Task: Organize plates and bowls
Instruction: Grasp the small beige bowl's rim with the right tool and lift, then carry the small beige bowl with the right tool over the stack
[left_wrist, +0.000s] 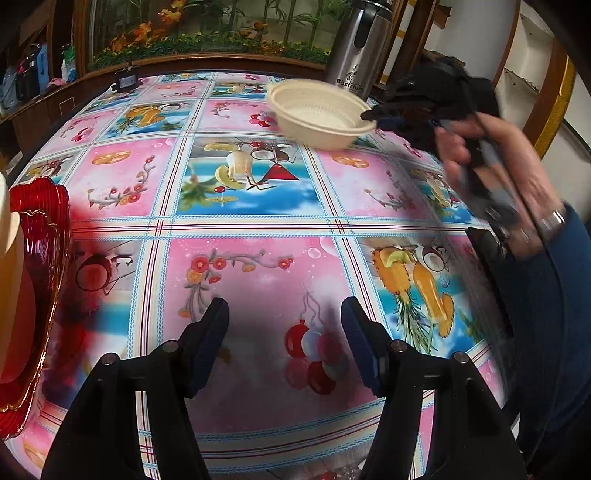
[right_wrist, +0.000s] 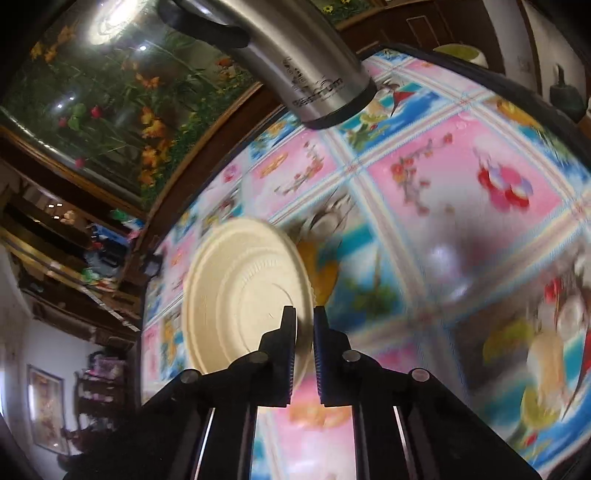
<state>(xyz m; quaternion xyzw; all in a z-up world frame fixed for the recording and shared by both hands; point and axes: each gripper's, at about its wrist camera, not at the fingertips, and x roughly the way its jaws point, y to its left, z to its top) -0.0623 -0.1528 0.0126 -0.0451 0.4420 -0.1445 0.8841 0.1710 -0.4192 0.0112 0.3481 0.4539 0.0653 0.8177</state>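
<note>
- A table (left_wrist: 258, 225) is covered by a cloth (left_wrist: 243, 273) printed in pink and blue squares of fruit and flowers.
- A planted glass case (left_wrist: 207, 33) is seen along the far edge of the table.
- A steel flask (left_wrist: 360, 48) is stood at the far right of the table, just beyond the bowl.
- A red plate (left_wrist: 33, 280) with a gilt rim is seen at the near left edge, partly cut off by the frame.
- A cream bowl (left_wrist: 317, 110) is held tilted above the far right of the table, clear of the cloth.
- The right gripper (right_wrist: 305, 332) is closed on the bowl's rim; its pads are pressed on either side of it.
- The right hand (left_wrist: 495, 173), blurred, is seen with a blue sleeve (left_wrist: 554, 295) behind it.
- The left gripper (left_wrist: 284, 325) is held over the near middle of the cloth, jaws standing apart with nothing between them.
</note>
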